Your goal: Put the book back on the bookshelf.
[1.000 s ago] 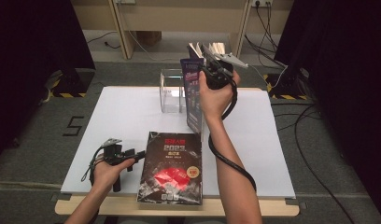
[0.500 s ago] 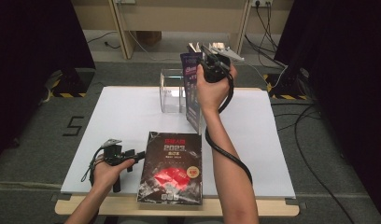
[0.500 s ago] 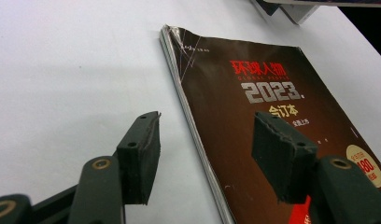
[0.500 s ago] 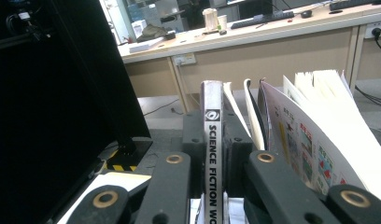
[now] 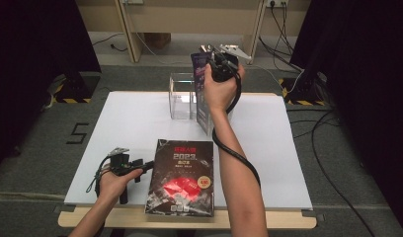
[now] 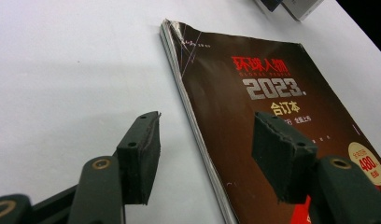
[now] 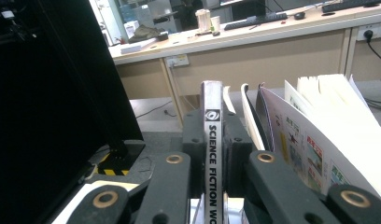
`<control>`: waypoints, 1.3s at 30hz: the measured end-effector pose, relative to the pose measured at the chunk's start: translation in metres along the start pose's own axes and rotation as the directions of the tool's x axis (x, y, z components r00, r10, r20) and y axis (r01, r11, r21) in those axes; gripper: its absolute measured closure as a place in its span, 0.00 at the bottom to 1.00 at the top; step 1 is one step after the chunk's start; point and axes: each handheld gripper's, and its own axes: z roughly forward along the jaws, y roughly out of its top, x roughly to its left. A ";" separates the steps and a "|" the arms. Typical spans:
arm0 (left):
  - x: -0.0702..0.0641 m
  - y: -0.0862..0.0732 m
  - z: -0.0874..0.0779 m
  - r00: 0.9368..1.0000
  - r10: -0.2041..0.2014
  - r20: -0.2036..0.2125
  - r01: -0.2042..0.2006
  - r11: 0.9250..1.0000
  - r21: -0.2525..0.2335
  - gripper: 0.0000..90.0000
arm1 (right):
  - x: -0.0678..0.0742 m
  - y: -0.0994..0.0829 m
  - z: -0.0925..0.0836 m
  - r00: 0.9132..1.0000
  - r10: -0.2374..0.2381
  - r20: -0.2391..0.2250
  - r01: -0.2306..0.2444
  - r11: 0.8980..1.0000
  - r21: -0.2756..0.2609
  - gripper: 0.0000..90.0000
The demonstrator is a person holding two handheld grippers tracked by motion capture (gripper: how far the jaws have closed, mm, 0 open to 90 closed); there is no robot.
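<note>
White worktop (image 5: 130, 123) and grey floor frame the scene. Right claw (image 7: 212, 154) pinches the spine of a purple science-fiction magazine (image 5: 203, 89), upright beside the clear plastic box (image 5: 182, 96). Loose pages fan out and could snag its rim. Left claw (image 6: 205, 156) rests open by the dark 2023 magazine (image 5: 182, 175).
</note>
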 end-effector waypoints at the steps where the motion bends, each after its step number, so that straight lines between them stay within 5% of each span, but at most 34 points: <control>1: 0.000 0.000 0.000 1.000 0.000 -0.003 0.000 1.000 0.001 0.46 | 0.000 0.000 0.002 1.000 -0.001 0.003 0.001 1.000 0.000 0.92; 17: 0.001 0.000 0.001 1.000 -0.003 0.002 0.003 1.000 0.004 0.46 | 0.004 0.001 0.024 0.999 -0.017 0.051 0.017 1.000 -0.009 0.92; 22: 0.001 -0.001 0.001 1.000 -0.007 0.005 0.007 1.000 0.002 0.46 | 0.008 -0.006 0.030 0.993 -0.079 0.088 0.080 0.997 -0.003 0.92; 31: 0.002 -0.003 0.002 1.000 -0.009 0.001 0.009 1.000 0.010 0.46 | 0.015 -0.008 0.013 0.984 -0.147 0.100 0.144 0.989 0.035 0.91; 39: 0.002 -0.005 0.003 1.000 -0.008 0.002 0.008 1.000 0.014 0.46 | 0.014 -0.021 -0.024 0.980 -0.176 0.095 0.173 0.984 0.046 0.91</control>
